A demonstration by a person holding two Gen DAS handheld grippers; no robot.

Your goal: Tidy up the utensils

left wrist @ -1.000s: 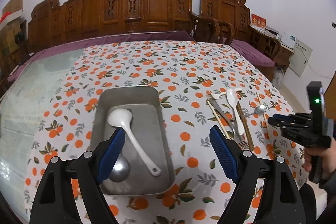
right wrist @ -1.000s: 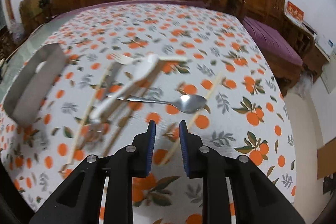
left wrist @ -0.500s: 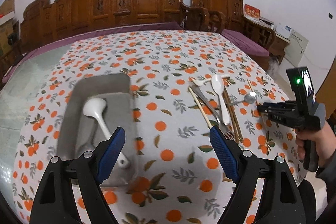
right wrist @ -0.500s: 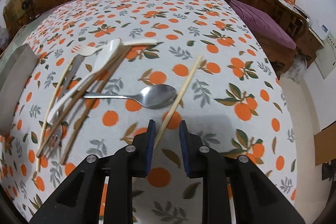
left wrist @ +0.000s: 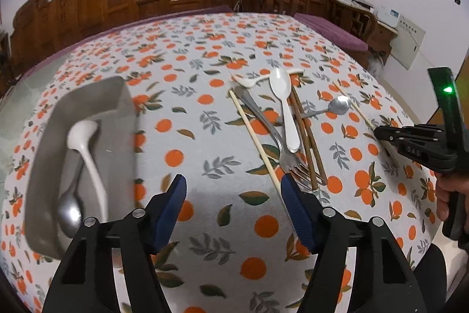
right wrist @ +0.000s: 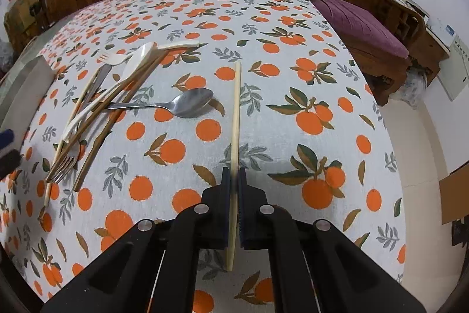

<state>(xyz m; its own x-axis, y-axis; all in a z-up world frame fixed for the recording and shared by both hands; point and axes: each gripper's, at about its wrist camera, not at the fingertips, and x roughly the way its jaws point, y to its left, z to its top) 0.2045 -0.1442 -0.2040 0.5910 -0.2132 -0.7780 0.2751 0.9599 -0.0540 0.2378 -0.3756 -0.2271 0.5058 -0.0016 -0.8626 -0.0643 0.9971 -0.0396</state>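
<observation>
1. Since the earlier frame, the right claw (right wrist: 233,176) has come down onto the pale chopstick (right wrist: 236,113) and pressed its pads together on it; the stick now runs between them, its far end reaching away across the counter (right wrist: 293,19) and its near end poking out below the pads.
2. Meanwhile the left claw (left wrist: 233,189) has swung from above the metal tray (left wrist: 117,107) toward the utensil pile, and its blue pads are closing with nothing between them.
3. Just ahead of the left claw's right pad lie the tines of a metal fork (left wrist: 263,122), with a second pale chopstick (left wrist: 253,134) beside it.
4. Farther ahead sit a white plastic spoon (left wrist: 285,107), two brown chopsticks (left wrist: 306,137) and a small white fork (left wrist: 249,81).
5. To the left of the left claw, the tray holds a white ladle (left wrist: 85,143) and a metal spoon (left wrist: 69,210).
6. Left of the right claw's held stick lies another metal spoon (right wrist: 187,104), its bowl just beside the stick.
7. A hand (left wrist: 445,195) grips the right tool's handle at the left view's right edge.
</observation>
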